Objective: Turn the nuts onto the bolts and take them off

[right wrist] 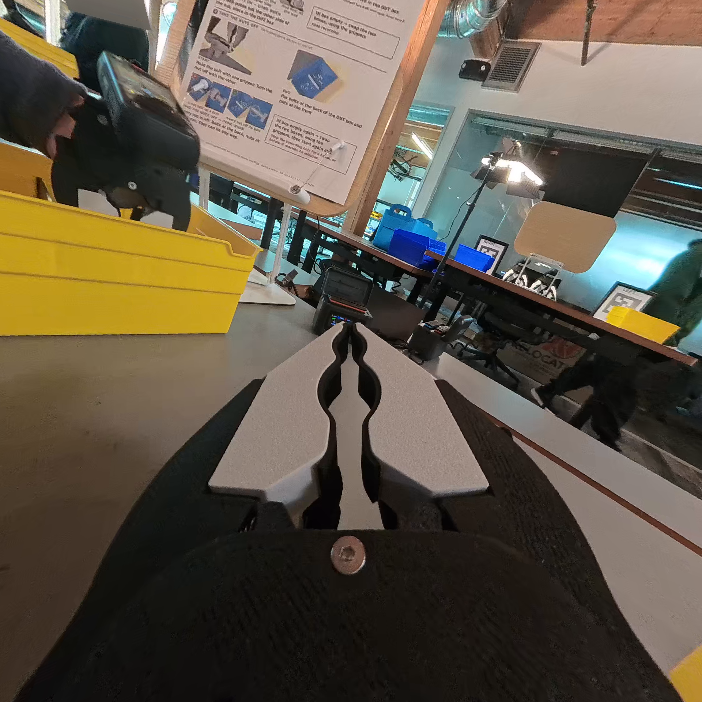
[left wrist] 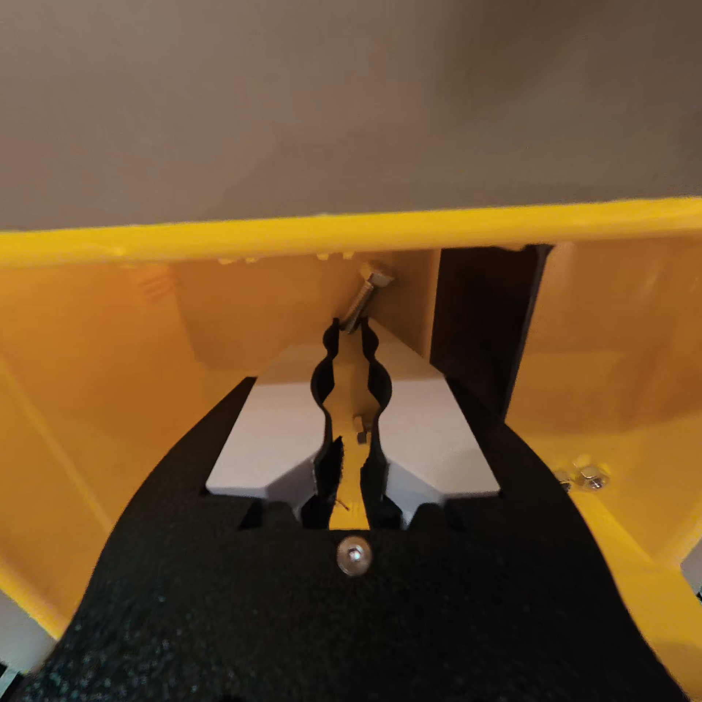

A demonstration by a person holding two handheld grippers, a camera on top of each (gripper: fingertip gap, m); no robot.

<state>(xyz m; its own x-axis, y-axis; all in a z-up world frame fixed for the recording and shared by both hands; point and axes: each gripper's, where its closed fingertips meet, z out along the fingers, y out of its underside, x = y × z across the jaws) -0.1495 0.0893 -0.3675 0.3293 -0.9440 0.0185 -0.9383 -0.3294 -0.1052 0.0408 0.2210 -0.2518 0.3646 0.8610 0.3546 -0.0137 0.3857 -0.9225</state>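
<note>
In the left wrist view my left gripper (left wrist: 350, 326) is down inside a yellow bin (left wrist: 342, 231), shut on the threaded end of a silver bolt (left wrist: 366, 294). The bolt slants up and to the right, its head near the bin's back wall. A second small bolt (left wrist: 360, 431) lies on the bin floor under the fingers. A few silver nuts (left wrist: 585, 479) lie on the floor at the right. In the right wrist view my right gripper (right wrist: 349, 329) is shut and empty, low over a grey table (right wrist: 95, 418). The left gripper (right wrist: 129, 159), held by a hand, shows over the yellow bin (right wrist: 114, 281).
A dark divider (left wrist: 482, 323) stands in the bin right of the bolt. A white instruction board (right wrist: 288, 95) on a stand rises behind the bin. A black case (right wrist: 343, 300) sits ahead of the right gripper near the table's far edge. Other tables with blue bins (right wrist: 414, 239) stand beyond. Spacing between my two grippers at the tips: around 25 centimetres.
</note>
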